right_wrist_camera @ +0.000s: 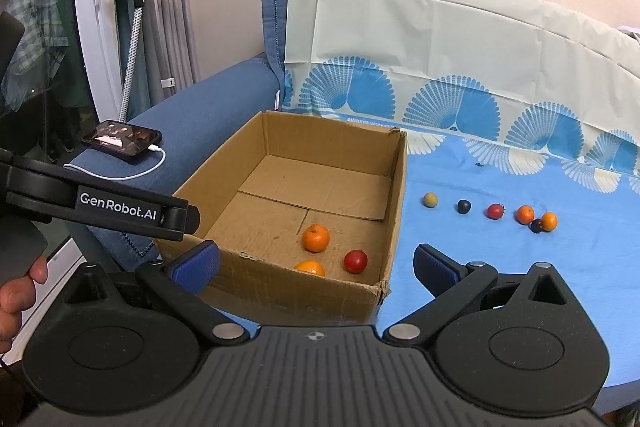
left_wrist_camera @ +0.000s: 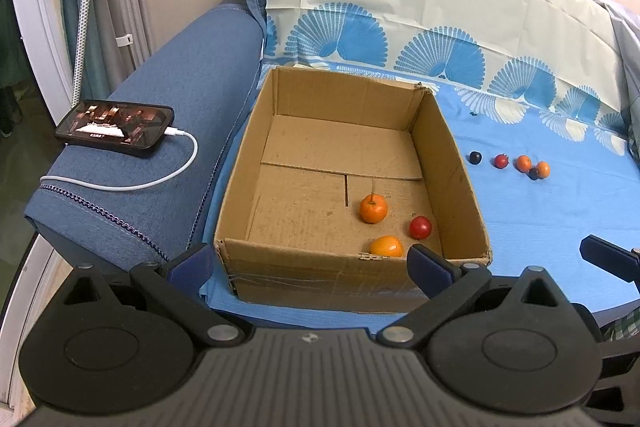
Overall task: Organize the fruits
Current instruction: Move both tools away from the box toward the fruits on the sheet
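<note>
Blue fan-print sheet (right_wrist_camera: 500,267) over a sofa, cardboard box (right_wrist_camera: 224,183) on it

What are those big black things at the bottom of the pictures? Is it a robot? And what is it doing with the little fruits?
It is not a robot on its own. A person holds two black grabbing tools, one in each hand. Each tool has a camera looking forward between its two blue-padded jaws.

One picture is from the left gripper, the other from the right gripper. Both stand wide open and hold nothing.

On the blue patterned cloth sits an open brown cardboard box. Inside are two orange fruits and one red fruit.

More small fruits wait in a row on the cloth: a tan one, dark ones, a red one and orange ones.

A black phone lies charging on the blue sofa arm.
</note>
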The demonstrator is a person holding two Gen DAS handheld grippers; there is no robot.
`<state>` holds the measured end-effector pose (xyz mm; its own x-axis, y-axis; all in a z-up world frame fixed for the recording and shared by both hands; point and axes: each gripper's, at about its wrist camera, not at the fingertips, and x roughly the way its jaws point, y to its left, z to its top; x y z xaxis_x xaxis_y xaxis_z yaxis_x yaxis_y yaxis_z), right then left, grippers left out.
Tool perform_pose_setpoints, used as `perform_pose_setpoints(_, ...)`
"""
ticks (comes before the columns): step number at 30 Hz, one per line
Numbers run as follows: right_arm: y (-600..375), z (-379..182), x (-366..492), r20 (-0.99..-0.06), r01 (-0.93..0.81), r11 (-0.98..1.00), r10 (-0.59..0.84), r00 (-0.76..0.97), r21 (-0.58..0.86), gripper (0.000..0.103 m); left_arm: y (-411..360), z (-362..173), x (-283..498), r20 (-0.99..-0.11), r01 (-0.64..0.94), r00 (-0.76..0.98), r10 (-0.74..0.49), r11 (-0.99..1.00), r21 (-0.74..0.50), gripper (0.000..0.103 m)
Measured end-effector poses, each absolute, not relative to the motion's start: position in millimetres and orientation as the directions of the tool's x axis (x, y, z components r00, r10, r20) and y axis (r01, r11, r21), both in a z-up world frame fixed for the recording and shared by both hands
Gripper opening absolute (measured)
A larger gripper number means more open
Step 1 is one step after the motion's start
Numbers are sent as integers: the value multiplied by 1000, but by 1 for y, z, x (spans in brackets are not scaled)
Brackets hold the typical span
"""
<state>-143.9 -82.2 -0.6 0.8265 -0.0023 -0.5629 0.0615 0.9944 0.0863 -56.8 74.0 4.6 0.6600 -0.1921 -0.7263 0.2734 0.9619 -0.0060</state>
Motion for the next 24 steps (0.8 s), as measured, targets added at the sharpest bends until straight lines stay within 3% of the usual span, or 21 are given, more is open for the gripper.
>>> perform_pose_setpoints(24,-96,-8,-139,-562,95,987,-4,827,132,102,62,1,-51,-742,291,646,-181,956,21,103)
